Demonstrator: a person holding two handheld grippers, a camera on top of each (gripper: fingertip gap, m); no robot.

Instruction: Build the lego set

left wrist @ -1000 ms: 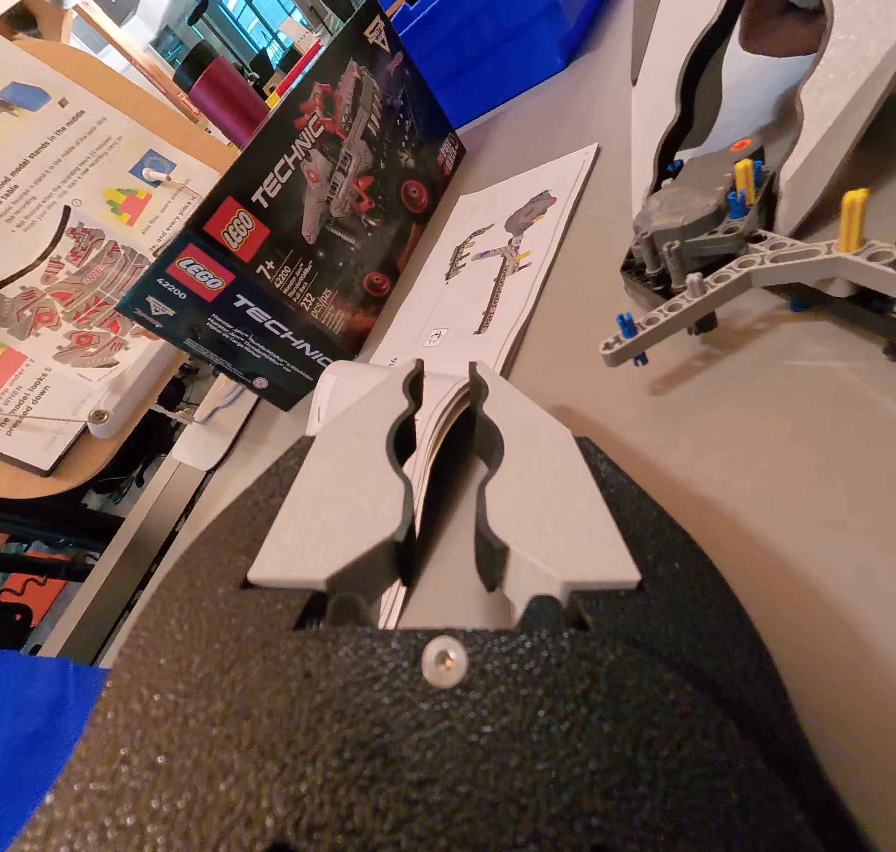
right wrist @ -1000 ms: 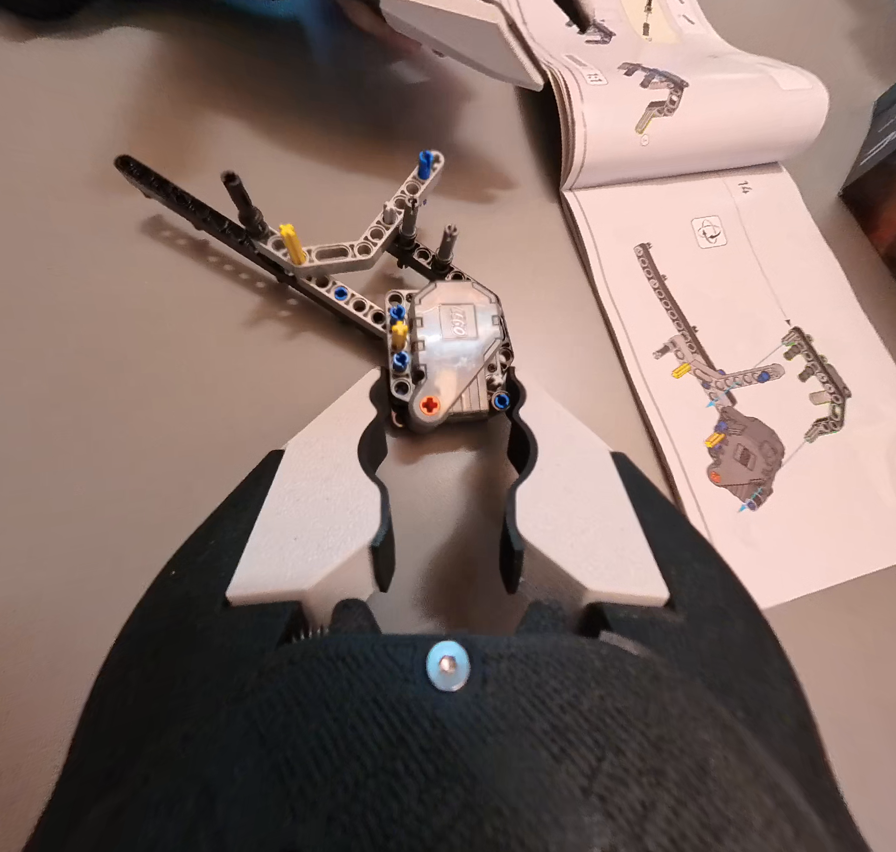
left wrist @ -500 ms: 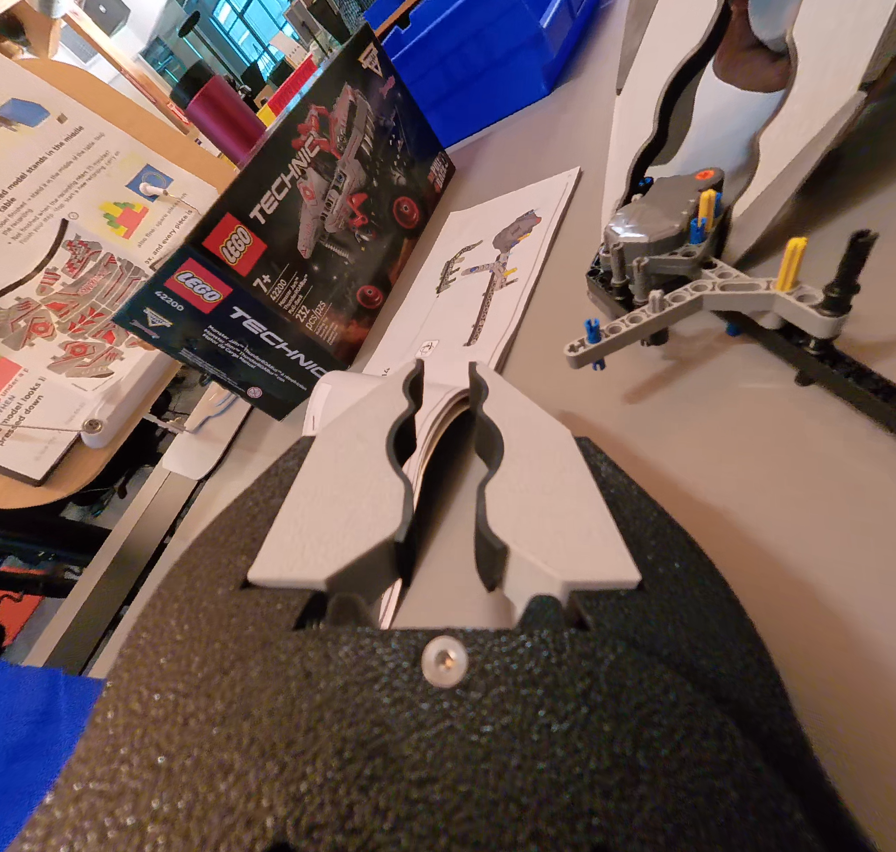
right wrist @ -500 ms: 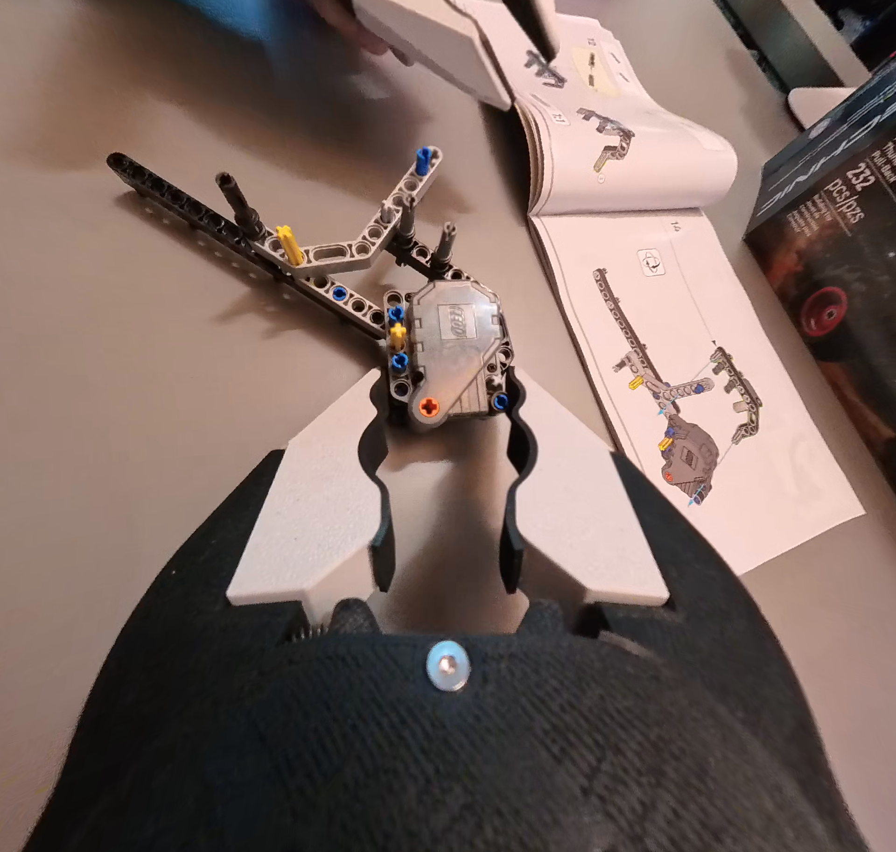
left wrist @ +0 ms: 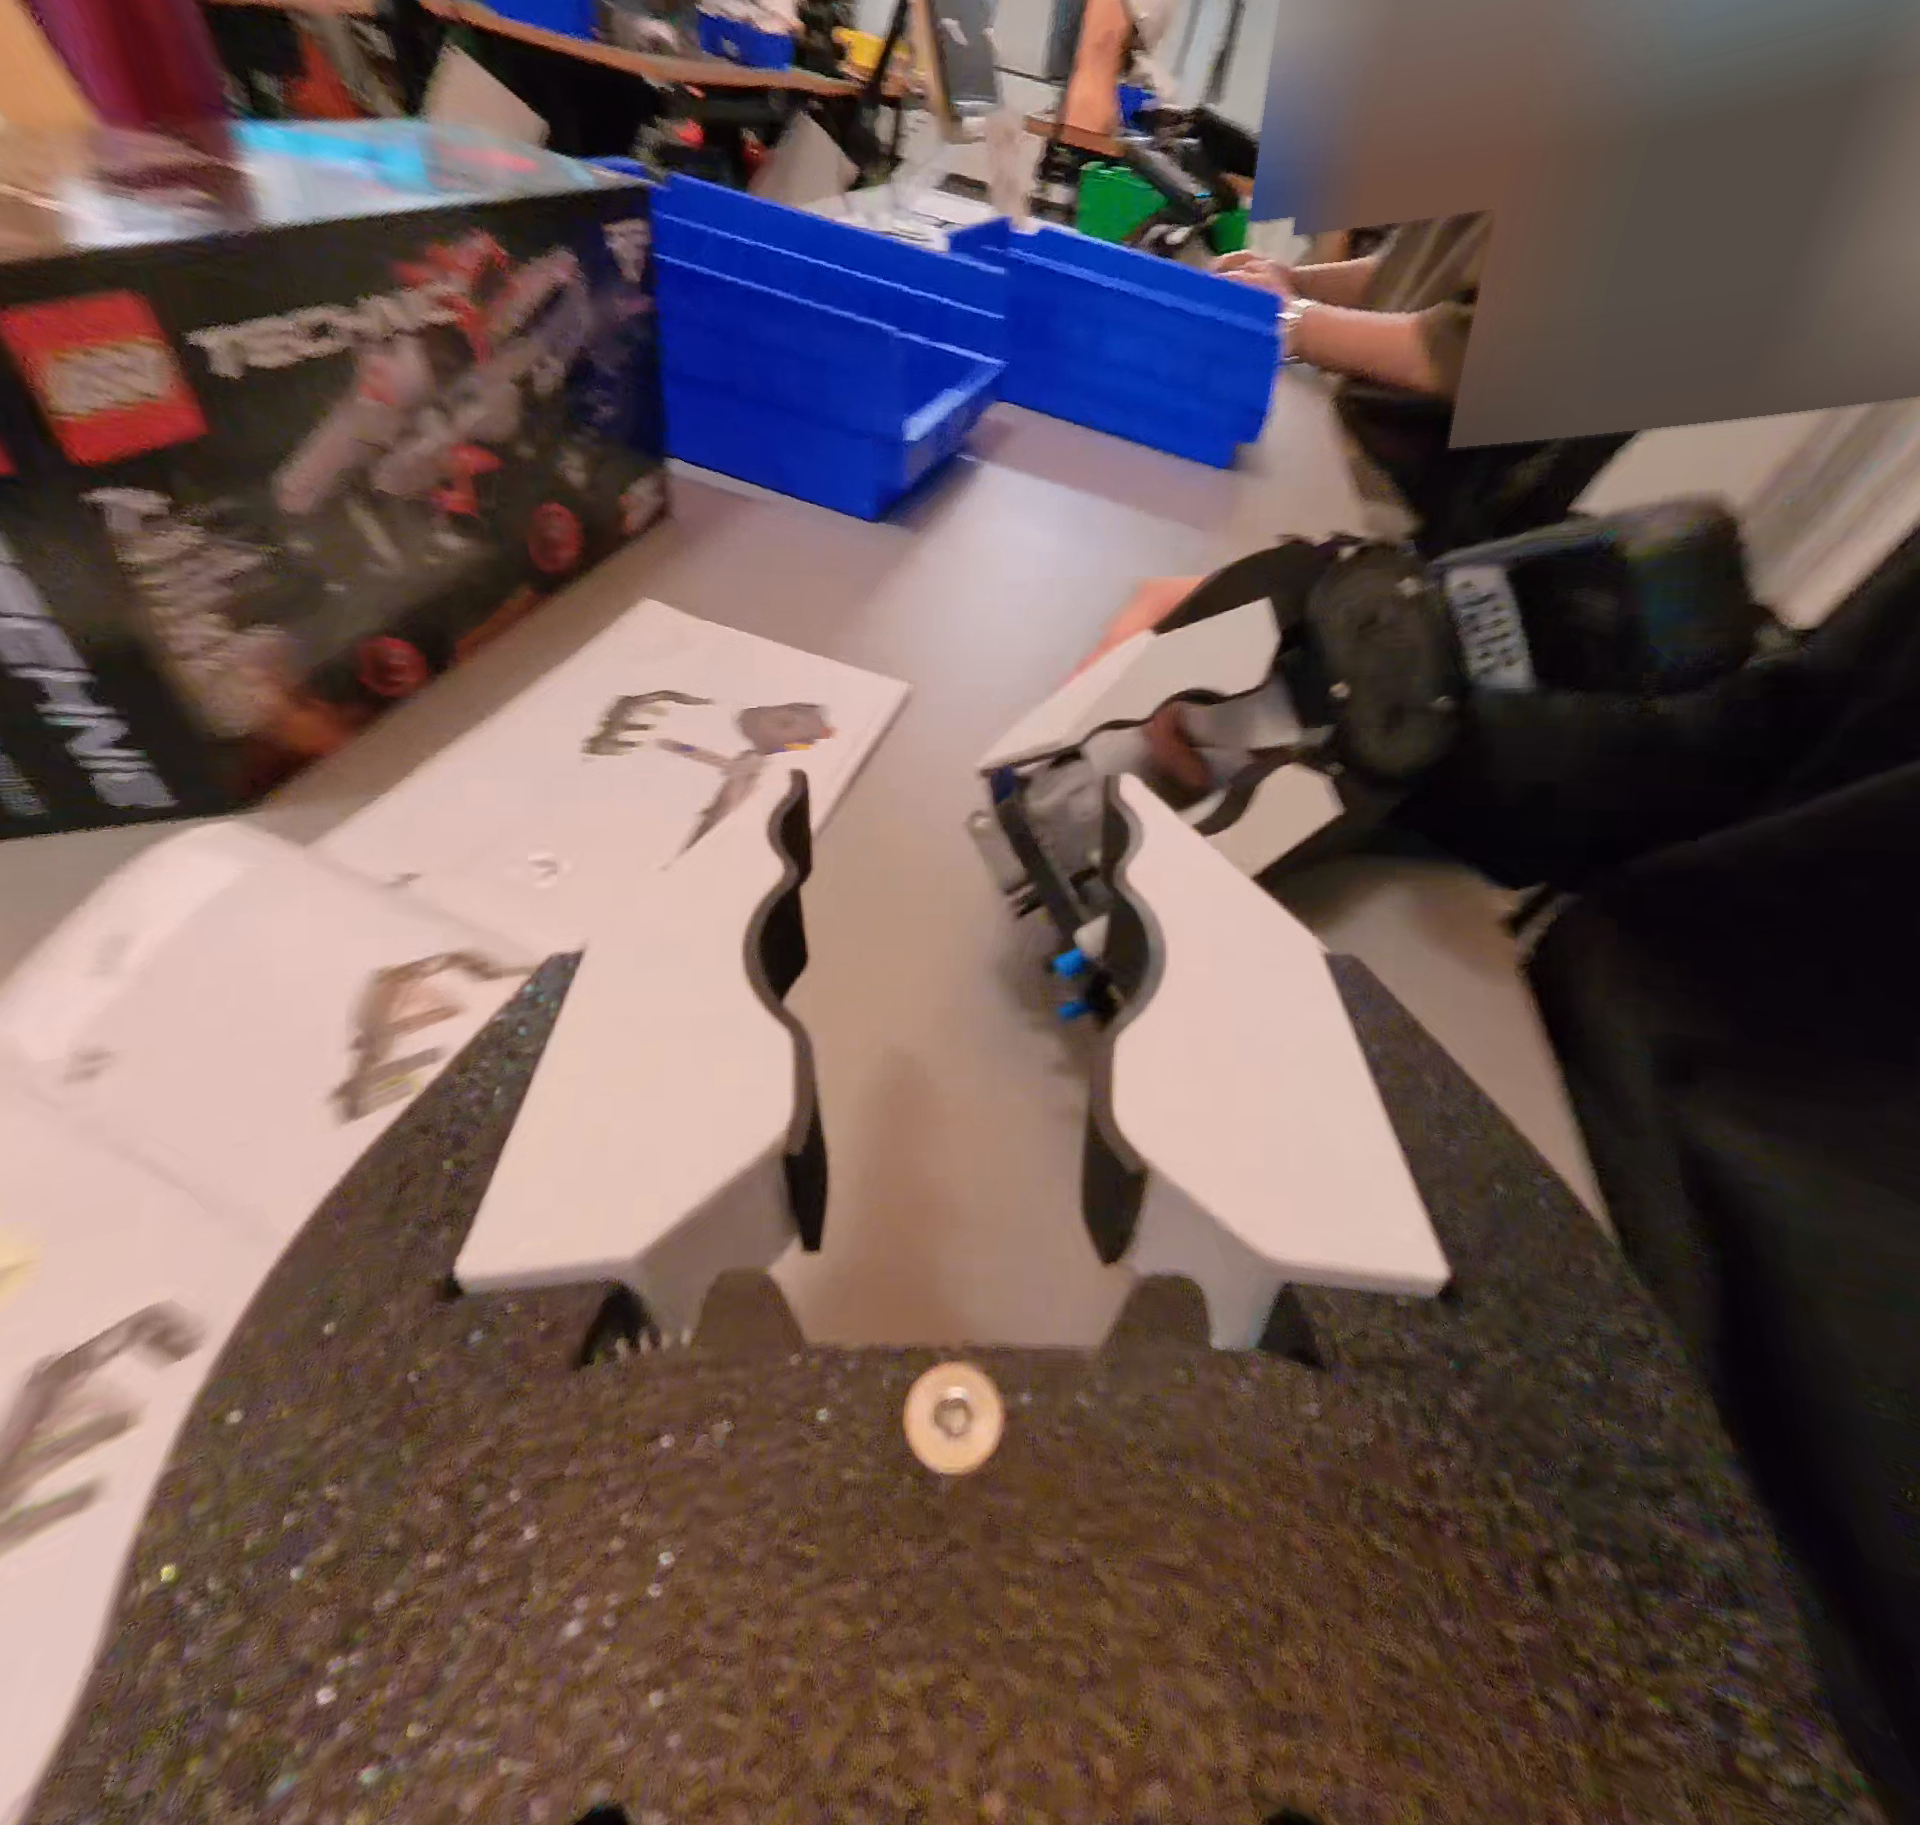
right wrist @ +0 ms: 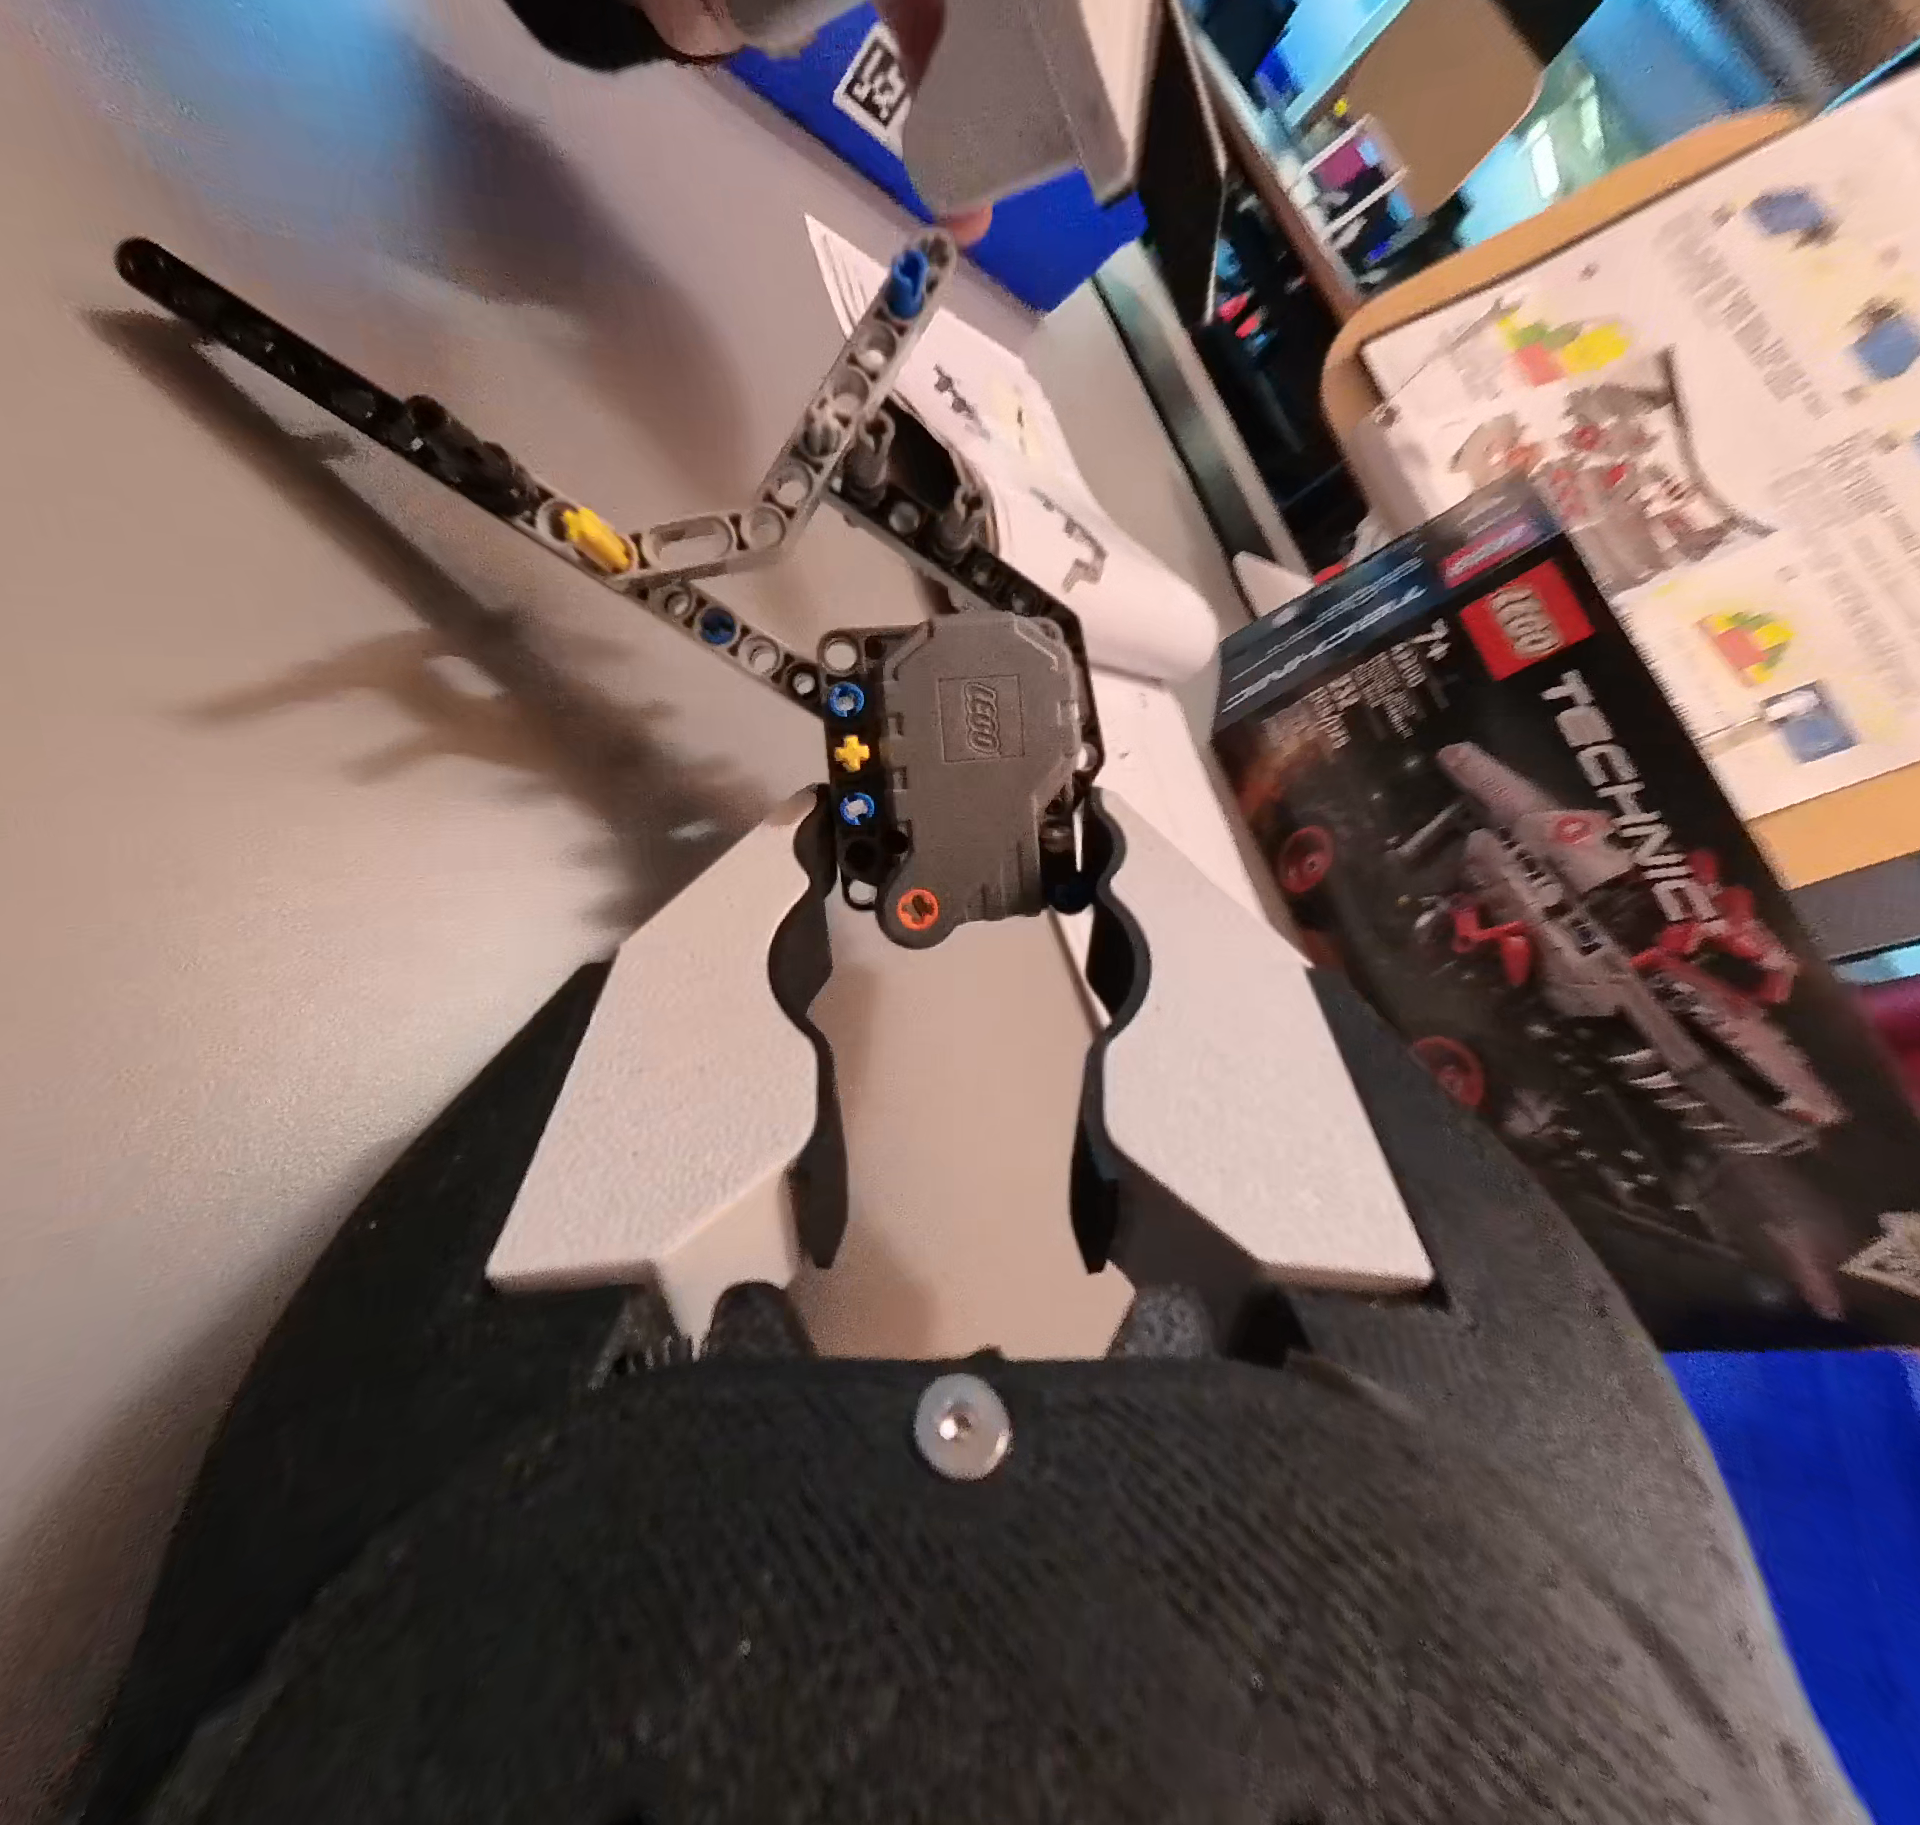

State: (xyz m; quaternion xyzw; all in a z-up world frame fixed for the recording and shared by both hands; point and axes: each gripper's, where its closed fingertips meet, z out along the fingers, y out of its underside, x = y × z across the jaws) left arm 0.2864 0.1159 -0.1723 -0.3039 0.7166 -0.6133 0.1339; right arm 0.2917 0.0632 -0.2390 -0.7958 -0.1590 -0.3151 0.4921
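My right gripper (right wrist: 951,825) is shut on the grey motor block (right wrist: 977,767) of the lego assembly and holds it tilted above the table. A long black beam (right wrist: 312,383) and a grey angled beam (right wrist: 821,445) with blue and yellow pins stick out from the block. My left gripper (left wrist: 956,809) is open and empty, low over the table. The assembly (left wrist: 1039,840) sits just ahead of its right finger, partly hidden by it. The left gripper also shows at the top of the right wrist view (right wrist: 987,61), close to the angled beam's tip.
The open instruction booklet (left wrist: 623,767) lies left of the left gripper. The black lego box (left wrist: 312,487) stands behind it, also in the right wrist view (right wrist: 1558,840). Blue bins (left wrist: 831,362) stand at the back. A person's hands (left wrist: 1268,289) rest at the far right.
My left gripper has let go of the booklet pages, opened and swung right toward the assembly. My right gripper has lifted and tilted the assembly toward the left gripper.
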